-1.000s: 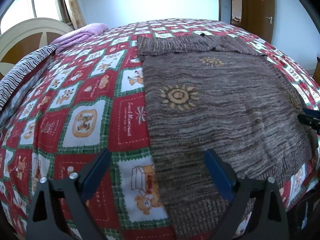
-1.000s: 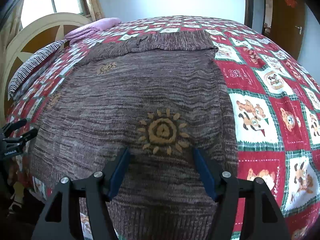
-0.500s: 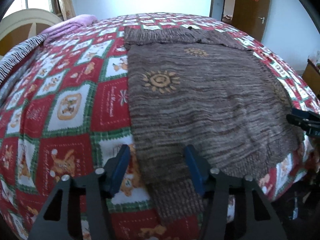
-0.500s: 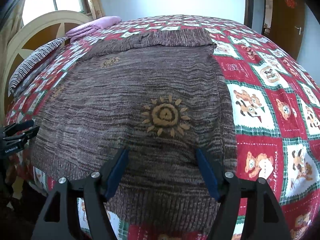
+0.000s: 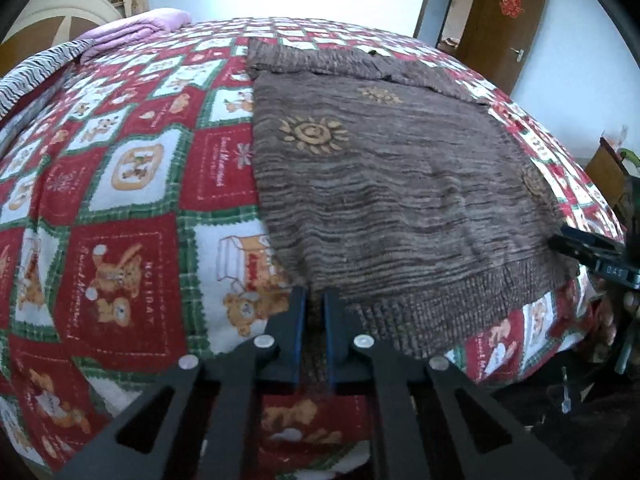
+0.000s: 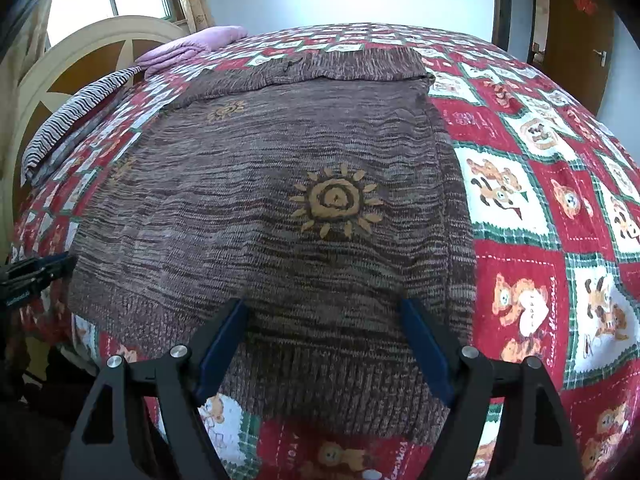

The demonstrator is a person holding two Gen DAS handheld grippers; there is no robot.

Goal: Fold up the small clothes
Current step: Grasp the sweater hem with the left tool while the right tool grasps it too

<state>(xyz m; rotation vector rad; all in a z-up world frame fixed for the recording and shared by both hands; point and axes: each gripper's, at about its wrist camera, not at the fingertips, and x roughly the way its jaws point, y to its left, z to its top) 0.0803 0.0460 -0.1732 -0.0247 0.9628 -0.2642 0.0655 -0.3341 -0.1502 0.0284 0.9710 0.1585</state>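
Observation:
A brown knitted sweater point(image 5: 384, 184) with orange sun motifs lies flat on the bed, its ribbed hem toward me; it also shows in the right wrist view point(image 6: 288, 208). My left gripper point(image 5: 315, 300) is shut on the hem's near left corner, knit pinched between the blue pads. My right gripper point(image 6: 324, 312) is open, its fingers straddling the hem near the sweater's right side, resting on or just above the knit. The right gripper shows at the right edge of the left wrist view point(image 5: 592, 254), and the left gripper at the left edge of the right wrist view point(image 6: 36, 272).
A red, green and white teddy-bear quilt point(image 5: 128, 200) covers the bed. A striped cloth point(image 6: 76, 108) and a folded pink blanket point(image 6: 192, 46) lie near the cream headboard point(image 6: 92, 52). A brown door point(image 5: 500, 28) stands behind the bed.
My left gripper slid to the sweater's near left hem corner and closed on it. My right gripper drew back slightly toward the hem and stayed open.

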